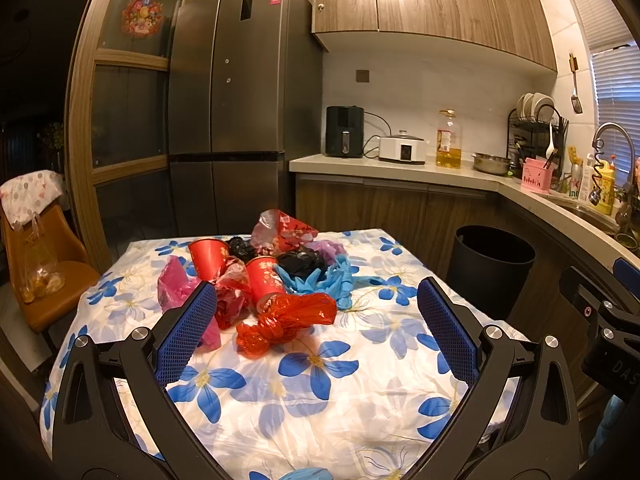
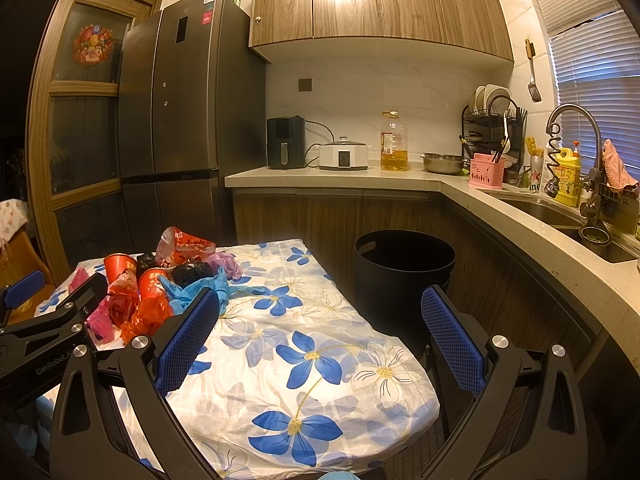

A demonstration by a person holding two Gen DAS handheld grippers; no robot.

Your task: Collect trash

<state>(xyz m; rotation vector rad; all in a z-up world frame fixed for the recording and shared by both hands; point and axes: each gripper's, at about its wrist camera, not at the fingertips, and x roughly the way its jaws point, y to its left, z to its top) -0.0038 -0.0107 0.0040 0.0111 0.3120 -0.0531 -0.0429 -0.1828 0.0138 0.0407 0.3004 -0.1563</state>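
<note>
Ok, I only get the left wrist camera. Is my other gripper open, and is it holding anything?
Observer: The right gripper is open, with nothing between its blue pads. It hangs above the near corner of the blue-flowered white tablecloth.
Operator: What's behind the tap? I can't see there.
Observer: A crumpled pink cloth is draped just behind the curved metal tap.

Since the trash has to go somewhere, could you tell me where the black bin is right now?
The black bin stands on the floor just off the table's right edge, in front of the counter cabinets; both views show it.
</note>
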